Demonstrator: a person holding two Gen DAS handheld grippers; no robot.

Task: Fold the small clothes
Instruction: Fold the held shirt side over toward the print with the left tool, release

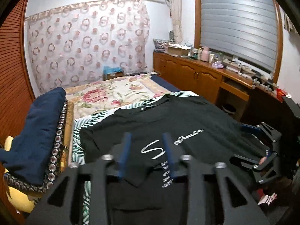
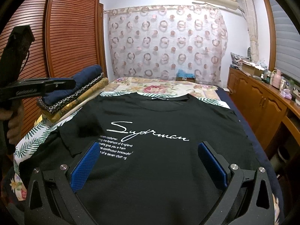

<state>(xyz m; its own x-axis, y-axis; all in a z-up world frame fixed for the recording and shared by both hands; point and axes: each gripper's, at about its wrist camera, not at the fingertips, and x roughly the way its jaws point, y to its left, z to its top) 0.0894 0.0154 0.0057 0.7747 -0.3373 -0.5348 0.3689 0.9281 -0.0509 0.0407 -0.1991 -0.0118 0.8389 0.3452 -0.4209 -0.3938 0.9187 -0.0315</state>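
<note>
A black T-shirt (image 2: 159, 168) with white "Superman" script lies flat, front up, on the bed, collar toward the far side. Its left sleeve (image 2: 73, 140) is folded inward over the body. My right gripper (image 2: 149, 146) hovers over the lower chest with its blue pads (image 2: 86, 163) spread wide and nothing between them. In the left wrist view my left gripper (image 1: 146, 136) stands above the shirt (image 1: 187, 120) near the folded sleeve (image 1: 135, 176), its fingers (image 1: 124, 150) apart and holding nothing. The right wrist view shows the left gripper's body (image 2: 37, 88) at the far left, held by a hand.
A stack of folded cloths (image 2: 75, 93) with a navy piece on top sits at the bed's left side. A leaf-print sheet (image 2: 28, 140) and a floral bedspread (image 2: 159, 88) lie under the shirt. A slatted wardrobe (image 2: 71, 28) stands left, a wooden cabinet (image 2: 262, 103) right.
</note>
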